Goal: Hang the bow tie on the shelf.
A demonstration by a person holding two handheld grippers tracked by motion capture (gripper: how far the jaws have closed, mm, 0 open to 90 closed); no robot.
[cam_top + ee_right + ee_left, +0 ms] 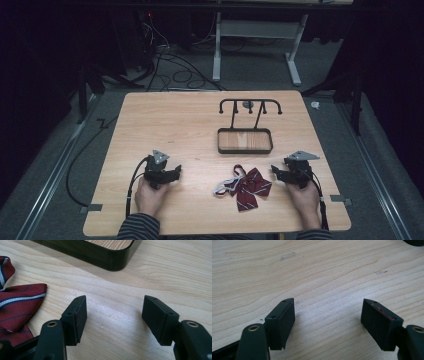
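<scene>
A dark red striped bow tie [248, 187] with a grey strap lies on the wooden table [175, 120] near the front, between my two grippers. Its red cloth [17, 305] shows at the left of the right gripper view. My left gripper [176, 173] rests on the table to the tie's left, open over bare wood [328, 315]. To the tie's right rests my right gripper [274, 171], open and empty [115, 315], jaws pointing toward the tie. A black stand [250, 106] with hooks rises from a wood-bottomed tray [245, 141] behind the tie.
The tray's black corner [110, 262] sits just ahead of the right gripper. Beyond the table's far edge stand a white desk frame [255, 45] and loose cables [175, 70] on the grey floor. A person's striped sleeves [140, 227] come in at the bottom.
</scene>
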